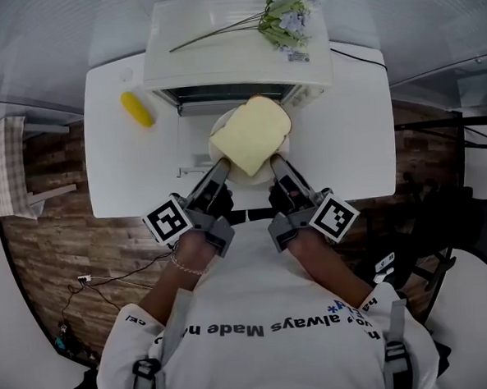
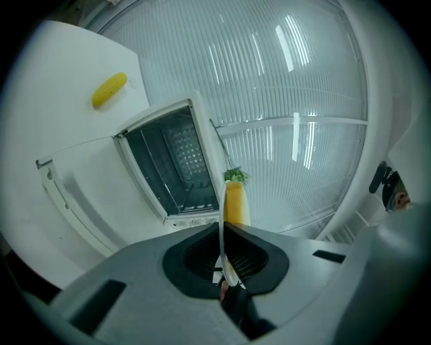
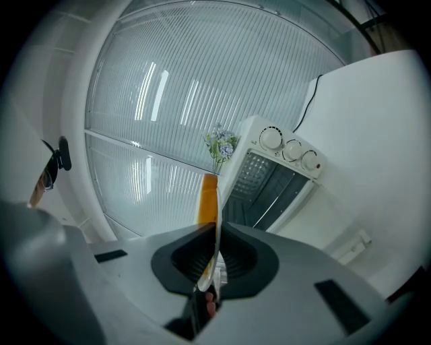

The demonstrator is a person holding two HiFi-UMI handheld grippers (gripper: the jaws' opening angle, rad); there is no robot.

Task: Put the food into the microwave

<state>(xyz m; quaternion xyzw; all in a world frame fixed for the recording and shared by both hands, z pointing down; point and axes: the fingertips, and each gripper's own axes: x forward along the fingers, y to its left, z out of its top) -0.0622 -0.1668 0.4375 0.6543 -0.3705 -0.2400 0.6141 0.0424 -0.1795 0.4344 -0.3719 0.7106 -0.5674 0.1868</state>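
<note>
Left gripper (image 1: 220, 168), right gripper (image 1: 276, 166) clamp plate (image 1: 247, 179) holding 1 bread slice (image 1: 252, 135).

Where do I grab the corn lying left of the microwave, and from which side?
Take the corn at its middle, coming straight down from above, jaws across its narrow width. It lies flat on the table, slanted, with bare tabletop on both long sides.

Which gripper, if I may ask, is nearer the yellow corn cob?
Left. The left gripper clamps the white plate's left rim, right of the yellow corn cob; the right gripper holds the opposite rim, farther.
</note>
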